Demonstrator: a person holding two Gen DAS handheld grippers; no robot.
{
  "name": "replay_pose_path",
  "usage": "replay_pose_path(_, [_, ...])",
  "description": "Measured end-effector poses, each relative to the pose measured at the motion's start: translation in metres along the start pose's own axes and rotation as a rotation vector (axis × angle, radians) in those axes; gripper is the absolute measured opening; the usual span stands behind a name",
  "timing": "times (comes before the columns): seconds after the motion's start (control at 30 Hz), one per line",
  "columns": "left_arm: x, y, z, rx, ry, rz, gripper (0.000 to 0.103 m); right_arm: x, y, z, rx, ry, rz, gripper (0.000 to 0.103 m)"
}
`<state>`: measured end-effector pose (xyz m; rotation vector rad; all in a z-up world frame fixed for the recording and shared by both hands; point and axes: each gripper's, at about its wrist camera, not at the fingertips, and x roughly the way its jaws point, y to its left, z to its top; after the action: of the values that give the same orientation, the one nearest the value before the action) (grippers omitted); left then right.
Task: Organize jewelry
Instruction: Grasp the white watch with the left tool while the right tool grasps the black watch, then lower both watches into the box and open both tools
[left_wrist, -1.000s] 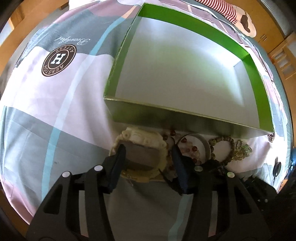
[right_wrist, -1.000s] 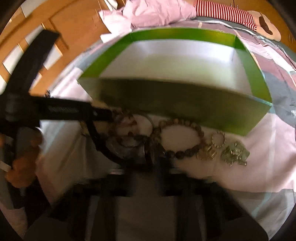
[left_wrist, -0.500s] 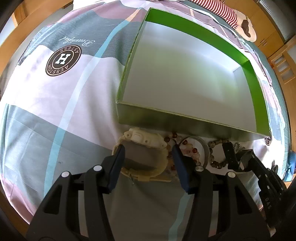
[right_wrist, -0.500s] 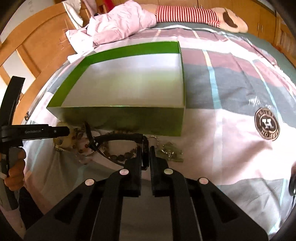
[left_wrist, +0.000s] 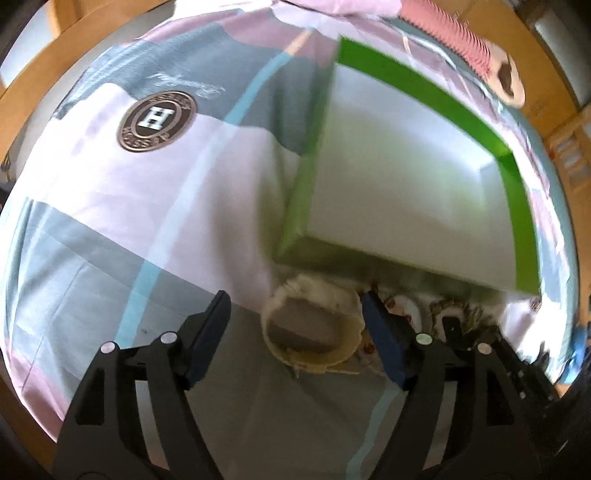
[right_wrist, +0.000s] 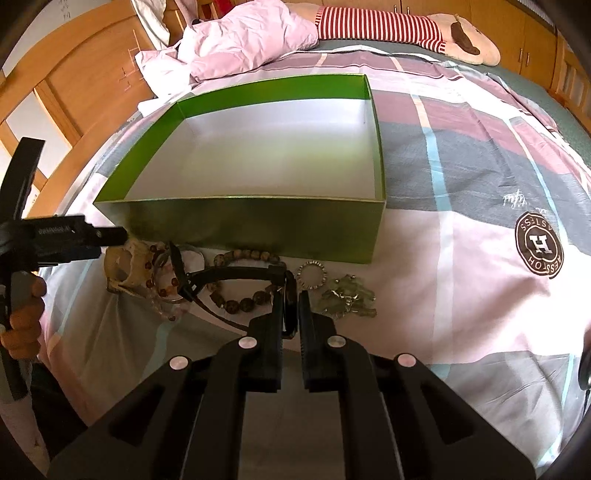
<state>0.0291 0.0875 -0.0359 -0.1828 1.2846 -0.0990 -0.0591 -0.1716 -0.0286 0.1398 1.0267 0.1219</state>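
A cream watch (left_wrist: 314, 332) lies on the bedsheet in front of the green box (left_wrist: 524, 221). My left gripper (left_wrist: 295, 301) straddles it with its jaws opening; the right finger is close to the watch and the left finger stands well off it. In the right wrist view my right gripper (right_wrist: 291, 295) is shut on a black watch (right_wrist: 229, 273), whose strap arcs away to the left. The cream watch (right_wrist: 125, 266) shows there under the left gripper (right_wrist: 110, 242). A brown bead bracelet (right_wrist: 240, 302) lies before the green box (right_wrist: 240, 221).
A red bead bracelet (right_wrist: 162, 291), a small silver ring bracelet (right_wrist: 313, 275) and a pale green stone piece (right_wrist: 347, 295) lie along the box front. A crumpled pink quilt (right_wrist: 240, 44) and striped plush toy (right_wrist: 388, 26) lie behind. A hand (right_wrist: 22, 317) holds the left gripper.
The left jaws have spread much wider around the cream watch, which stays on the sheet. The left view has shifted left. The right gripper has steadied, still shut on the black watch.
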Motion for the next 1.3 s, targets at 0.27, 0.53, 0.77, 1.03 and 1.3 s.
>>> replay_pose_path(0.27, [0.026,-0.024,-0.005,0.084,0.038,0.074,0.068,0.001,0.002,-0.001,-0.006,0.001,-0.002,0.009])
replay_pose_path(0.53, [0.009,-0.024,-0.007,0.083,-0.005,0.049,0.064,-0.003,0.005,-0.001,-0.017,-0.011,0.007,0.009])
replay_pose_path(0.77, [-0.043,-0.028,-0.015,0.148,-0.122,-0.021,0.064,-0.025,0.005,0.006,0.003,-0.055,0.074,0.009])
replay_pose_path(1.03, [-0.077,-0.073,0.032,0.248,-0.283,-0.032,0.064,-0.056,0.006,0.074,-0.047,-0.208,0.061,0.009])
replay_pose_path(1.3, [-0.025,-0.075,0.066,0.226,-0.263,0.030,0.064,0.010,-0.025,0.090,0.048,-0.146,0.041,0.009])
